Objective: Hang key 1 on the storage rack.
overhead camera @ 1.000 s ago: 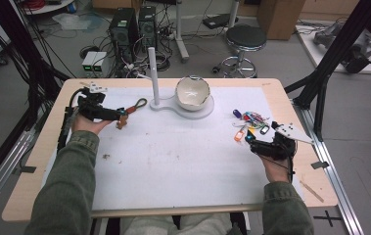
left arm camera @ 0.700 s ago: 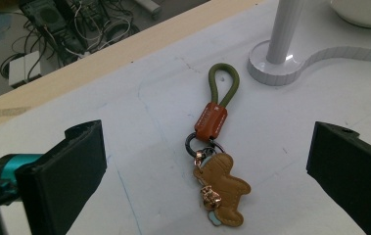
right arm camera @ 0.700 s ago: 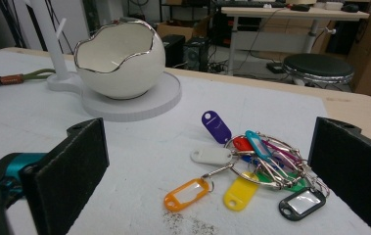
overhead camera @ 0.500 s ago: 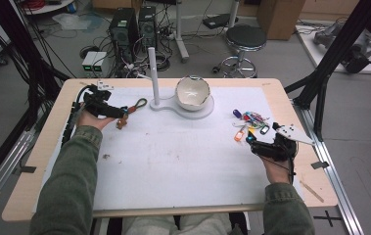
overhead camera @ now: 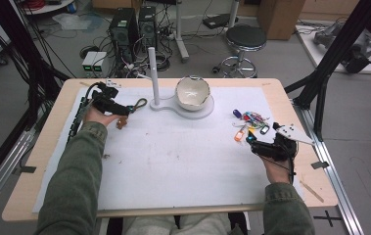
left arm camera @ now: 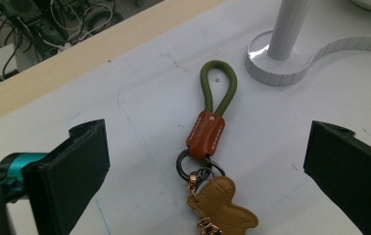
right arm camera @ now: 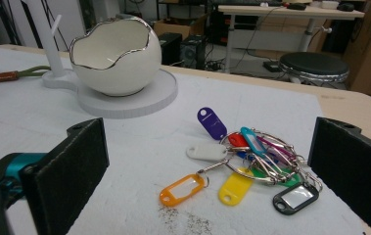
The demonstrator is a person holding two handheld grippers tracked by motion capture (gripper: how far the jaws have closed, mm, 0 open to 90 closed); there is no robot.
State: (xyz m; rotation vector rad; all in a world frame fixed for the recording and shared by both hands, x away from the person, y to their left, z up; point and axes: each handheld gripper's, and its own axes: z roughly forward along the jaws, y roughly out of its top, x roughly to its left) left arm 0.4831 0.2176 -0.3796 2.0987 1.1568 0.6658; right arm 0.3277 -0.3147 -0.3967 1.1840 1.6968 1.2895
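Note:
A keychain with an olive cord loop (left arm camera: pixel 218 88), a brown leather clasp (left arm camera: pixel 206 133) and a tan charm (left arm camera: pixel 222 203) lies flat on the white mat, left of the stand. My left gripper (left arm camera: pixel 208 164) is open, one jaw on each side of the keychain and neither touching it. From above, the left gripper (overhead camera: pixel 123 109) sits just left of the keychain (overhead camera: pixel 136 105). A bunch of coloured key tags (right arm camera: pixel 251 156) on a ring lies on the mat ahead of my right gripper (right arm camera: pixel 212 152), which is open and holds nothing. In the high view the right gripper (overhead camera: pixel 252 143) is just below the key tags (overhead camera: pixel 249 125).
A white stand with an upright post (overhead camera: pixel 152 73) and a round base carries an egg-shaped white bowl (overhead camera: pixel 192 92) at the back middle. The post's base (left arm camera: pixel 276 63) lies just beyond the olive loop. The bowl (right arm camera: pixel 114 56) is far left of the tags. A white mat (overhead camera: pixel 173 161) covers the wooden table.
My left gripper has turned and shifted slightly right, toward the keychain. The keychain, the key tags and my right gripper have stayed put.

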